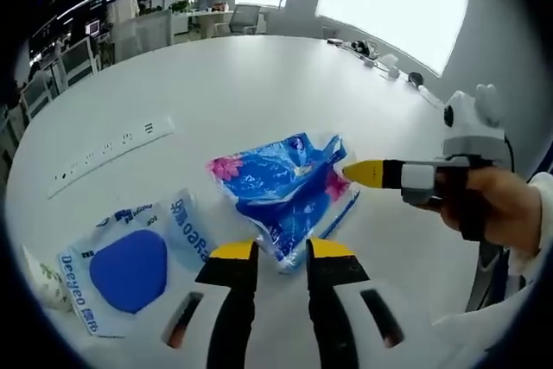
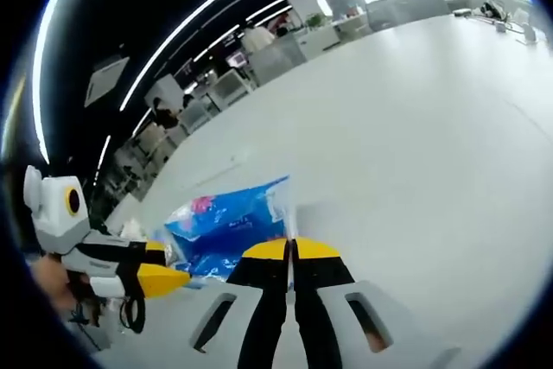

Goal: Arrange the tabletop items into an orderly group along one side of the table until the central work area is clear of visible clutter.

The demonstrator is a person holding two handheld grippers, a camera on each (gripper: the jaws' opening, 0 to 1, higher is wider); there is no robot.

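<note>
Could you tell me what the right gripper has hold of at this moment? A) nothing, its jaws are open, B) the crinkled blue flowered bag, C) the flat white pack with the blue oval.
B: the right gripper has its jaws pressed together on an edge of the blue flowered bag.

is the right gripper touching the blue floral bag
Touching. In the right gripper view the right gripper has its jaws closed on the edge of the blue floral bag; the left gripper view shows its tip against that bag too.
</note>
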